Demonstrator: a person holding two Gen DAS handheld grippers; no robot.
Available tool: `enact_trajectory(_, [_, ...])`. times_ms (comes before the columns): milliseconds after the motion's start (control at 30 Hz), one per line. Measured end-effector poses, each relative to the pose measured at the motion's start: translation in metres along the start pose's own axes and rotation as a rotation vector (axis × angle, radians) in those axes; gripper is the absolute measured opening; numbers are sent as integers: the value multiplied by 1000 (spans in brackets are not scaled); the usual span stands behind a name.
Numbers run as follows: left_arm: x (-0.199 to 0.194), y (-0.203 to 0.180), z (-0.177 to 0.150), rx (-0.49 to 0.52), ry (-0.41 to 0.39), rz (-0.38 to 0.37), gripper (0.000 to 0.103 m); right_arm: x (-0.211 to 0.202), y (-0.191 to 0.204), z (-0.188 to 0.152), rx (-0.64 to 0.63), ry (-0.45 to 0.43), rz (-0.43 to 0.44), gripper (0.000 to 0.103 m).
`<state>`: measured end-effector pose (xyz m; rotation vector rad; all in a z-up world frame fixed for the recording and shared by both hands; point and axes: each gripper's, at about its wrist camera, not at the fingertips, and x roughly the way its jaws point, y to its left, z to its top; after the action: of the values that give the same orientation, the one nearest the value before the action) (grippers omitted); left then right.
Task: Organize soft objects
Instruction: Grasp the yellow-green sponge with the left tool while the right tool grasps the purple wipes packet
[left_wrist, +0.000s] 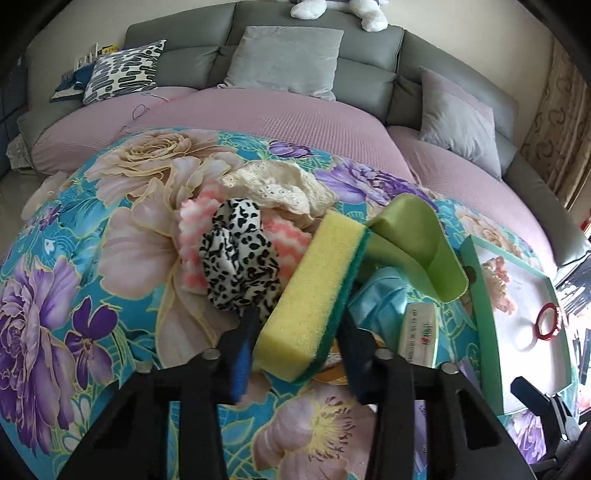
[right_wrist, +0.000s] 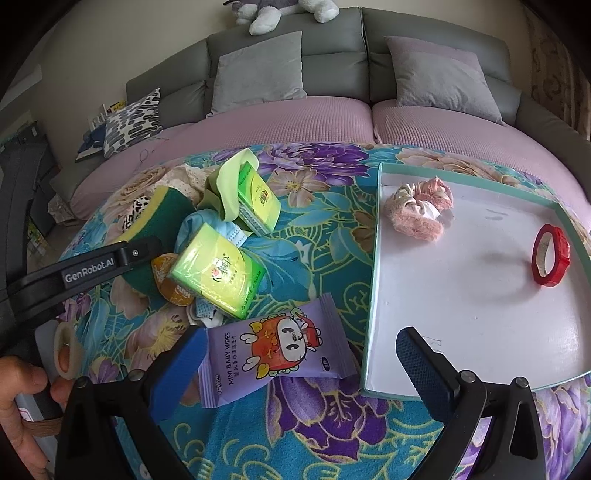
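Observation:
My left gripper (left_wrist: 299, 317) is shut on a yellow sponge with a green scouring side (left_wrist: 310, 284), which stands tilted between its blue pads above the pile. The right wrist view shows the same gripper (right_wrist: 140, 251) from the side, against the sponge's green face (right_wrist: 147, 210). A leopard-print scrunchie (left_wrist: 236, 266), a pink-and-white fuzzy cloth (left_wrist: 192, 236) and a cream lace piece (left_wrist: 280, 188) lie just behind the sponge. My right gripper (right_wrist: 301, 363) is open and holds nothing, over a purple baby wipes pack (right_wrist: 280, 350) and the tray's near left corner.
The teal-rimmed white tray (right_wrist: 373, 277) holds a pink scrunchie (right_wrist: 417, 210) and a red tape roll (right_wrist: 550, 254). Two green tissue packs (right_wrist: 218, 273), a blue face mask (left_wrist: 376, 299) and a light green pouch (left_wrist: 417, 243) crowd the pile. A beige tape roll (right_wrist: 64, 350) lies near a hand (right_wrist: 18, 406).

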<state>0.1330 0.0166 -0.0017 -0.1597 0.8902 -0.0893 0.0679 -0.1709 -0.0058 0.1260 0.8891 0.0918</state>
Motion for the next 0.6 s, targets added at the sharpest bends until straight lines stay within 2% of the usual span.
enact_trajectory(167, [-4, -2, -1, 18, -8, -6, 36, 2, 1, -1, -10, 10, 15, 103])
enact_trajectory(367, [-24, 7, -2, -10, -49, -4, 35, 3, 11, -6, -61, 31, 49, 103])
enact_trajectory(600, [-44, 19, -4, -53, -88, 12, 35, 2, 17, -8, -113, 34, 26, 103])
